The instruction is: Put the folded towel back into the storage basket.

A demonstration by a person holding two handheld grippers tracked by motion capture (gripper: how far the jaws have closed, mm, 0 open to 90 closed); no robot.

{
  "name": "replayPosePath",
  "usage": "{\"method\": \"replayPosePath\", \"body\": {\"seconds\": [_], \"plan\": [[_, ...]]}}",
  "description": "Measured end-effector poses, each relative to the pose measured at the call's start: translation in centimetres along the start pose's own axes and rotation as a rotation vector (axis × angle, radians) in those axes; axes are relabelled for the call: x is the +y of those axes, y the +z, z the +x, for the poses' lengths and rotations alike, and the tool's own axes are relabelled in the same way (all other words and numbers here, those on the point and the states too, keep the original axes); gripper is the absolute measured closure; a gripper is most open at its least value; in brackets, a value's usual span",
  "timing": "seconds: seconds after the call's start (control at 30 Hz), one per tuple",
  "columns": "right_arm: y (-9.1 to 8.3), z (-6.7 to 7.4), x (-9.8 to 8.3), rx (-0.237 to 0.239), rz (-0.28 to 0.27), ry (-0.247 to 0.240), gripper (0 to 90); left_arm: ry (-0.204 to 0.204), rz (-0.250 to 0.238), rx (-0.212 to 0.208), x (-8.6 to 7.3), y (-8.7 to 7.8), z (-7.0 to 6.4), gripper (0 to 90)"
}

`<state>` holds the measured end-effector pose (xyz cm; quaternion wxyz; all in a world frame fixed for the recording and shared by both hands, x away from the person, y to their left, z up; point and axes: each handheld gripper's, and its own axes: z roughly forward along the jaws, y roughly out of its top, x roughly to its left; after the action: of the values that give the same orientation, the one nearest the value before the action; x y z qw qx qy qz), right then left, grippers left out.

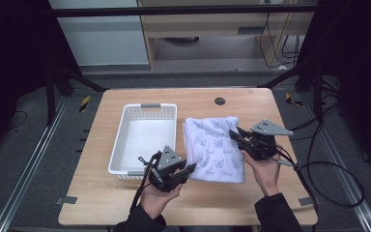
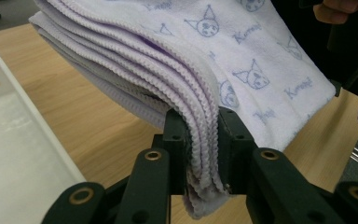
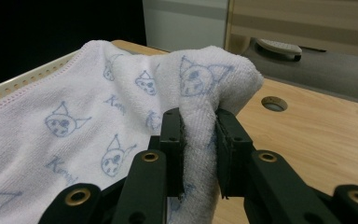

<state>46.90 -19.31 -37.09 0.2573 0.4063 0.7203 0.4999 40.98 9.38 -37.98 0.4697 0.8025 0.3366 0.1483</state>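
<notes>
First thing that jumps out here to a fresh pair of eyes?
The folded white towel with blue cat faces, mid-table, pinched at two corners: left gripper at its near-left corner, right gripper at its far-right edge, jaws clamped on the folded layers. Next, the empty white basket beside it on the left.

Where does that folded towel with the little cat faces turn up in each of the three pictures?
High view: the towel lies right of centre on the table, beside the white basket, between the two tools.
Left gripper view: its stacked edges fill the top and centre, pinched in the left tool.
Right gripper view: it spreads across the left and centre, a fold pinched in the right tool.
Shared landmark: the white basket.
</notes>
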Motion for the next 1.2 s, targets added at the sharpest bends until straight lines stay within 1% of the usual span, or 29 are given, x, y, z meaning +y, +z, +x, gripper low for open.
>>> {"method": "replayPosePath", "body": {"seconds": [0.27,0.33,0.47,0.53,0.73,0.9,1.2], "plan": [[0.6,0.9,1.5,0.005,-0.02,-0.008,75.0,-0.005,-0.022,0.016,0.4,-1.2,1.0,74.5],[0.8,1.1,1.9,0.005,-0.023,-0.011,75.0,-0.013,-0.029,0.02,0.5,-1.5,1.3,74.5],[1.1,1.5,2.5,0.01,-0.035,-0.014,75.1,-0.011,-0.039,0.032,0.7,-2.1,1.9,74.5],[1.3,1.7,2.8,0.01,-0.035,-0.017,75.1,-0.018,-0.044,0.034,0.8,-2.4,2.1,74.5],[1.8,2.3,3.4,0.021,-0.047,-0.025,75.1,-0.021,-0.049,0.043,0.7,-3.1,2.8,74.5],[2.5,2.9,3.8,0.026,-0.046,-0.027,75.2,-0.023,-0.052,0.052,0.6,-3.7,3.4,74.5],[3.7,4.4,5.2,0.045,-0.055,-0.048,75.2,-0.045,-0.073,0.08,0.3,-5.3,4.9,74.5]]}}
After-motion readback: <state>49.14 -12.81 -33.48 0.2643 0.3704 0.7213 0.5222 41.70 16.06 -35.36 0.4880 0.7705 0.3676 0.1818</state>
